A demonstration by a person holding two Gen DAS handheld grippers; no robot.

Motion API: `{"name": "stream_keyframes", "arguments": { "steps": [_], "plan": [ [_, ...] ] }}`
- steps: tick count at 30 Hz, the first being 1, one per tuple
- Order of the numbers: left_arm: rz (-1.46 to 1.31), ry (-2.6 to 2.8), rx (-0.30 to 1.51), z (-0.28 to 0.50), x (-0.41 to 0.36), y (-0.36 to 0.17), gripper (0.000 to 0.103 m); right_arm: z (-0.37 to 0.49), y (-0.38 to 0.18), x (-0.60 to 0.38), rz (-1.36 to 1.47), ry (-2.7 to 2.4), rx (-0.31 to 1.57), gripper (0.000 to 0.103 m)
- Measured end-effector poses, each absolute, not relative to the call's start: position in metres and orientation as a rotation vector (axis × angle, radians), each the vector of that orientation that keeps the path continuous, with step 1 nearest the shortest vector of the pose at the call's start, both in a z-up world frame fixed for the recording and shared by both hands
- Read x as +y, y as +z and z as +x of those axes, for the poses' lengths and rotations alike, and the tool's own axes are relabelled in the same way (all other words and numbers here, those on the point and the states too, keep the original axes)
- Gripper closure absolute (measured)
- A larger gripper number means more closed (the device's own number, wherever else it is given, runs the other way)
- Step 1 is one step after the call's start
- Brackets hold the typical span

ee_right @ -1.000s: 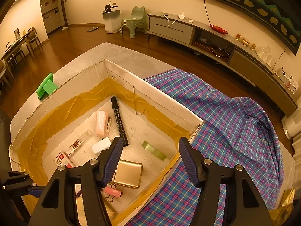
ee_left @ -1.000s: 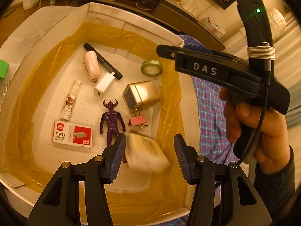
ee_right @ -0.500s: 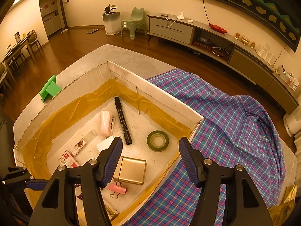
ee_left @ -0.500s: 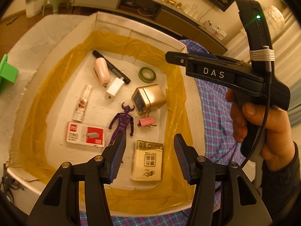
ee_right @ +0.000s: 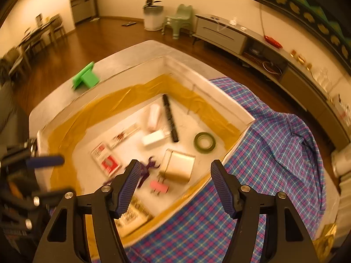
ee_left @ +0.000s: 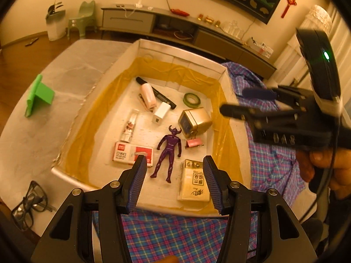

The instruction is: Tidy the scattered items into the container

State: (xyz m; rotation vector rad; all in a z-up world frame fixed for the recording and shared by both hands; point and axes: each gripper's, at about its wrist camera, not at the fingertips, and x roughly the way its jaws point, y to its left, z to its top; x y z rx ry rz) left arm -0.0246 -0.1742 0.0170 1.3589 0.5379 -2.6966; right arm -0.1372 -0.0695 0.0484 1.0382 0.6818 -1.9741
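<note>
Tape roll [ee_left: 191,100] inside box [ee_left: 179,58]

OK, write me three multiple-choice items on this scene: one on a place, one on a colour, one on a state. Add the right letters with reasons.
1. Where does the green tape roll lie?
A. on the plaid cloth
B. inside the box
C. on the floor

2. What colour is the horned figure?
A. purple
B. green
C. white

3. How is the left hand-held gripper?
A. shut on the figure
B. shut on the stapler
C. open, holding nothing

Answers:
1 B, the roll rests on the box floor near the gold tin.
2 A, its body shows purple beside the red staples box.
3 C, its jaws stand apart with nothing pressed between them.
</note>
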Motion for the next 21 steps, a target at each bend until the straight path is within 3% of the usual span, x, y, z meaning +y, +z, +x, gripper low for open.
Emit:
{"name": "stream_keyframes", "arguments": {
  "steps": [2,6,21],
  "plan": [
    [1.324,-2.706,0.505,-0.018,-0.172,0.020,0.046,-0.125,0.050,-0.066,1.025,-1.960,0.700,0.035],
    [1.226,-2.741,0.439,-0.003,-0.168,0.029,0.031,-0.102,0.052,-0.060,1.013,-1.921,0.722,0.033],
    [1.100,-2.783,0.369,0.024,-0.160,0.051,0.030,-0.061,0.051,-0.046,1.011,-1.869,0.741,0.033]
  ]
}}
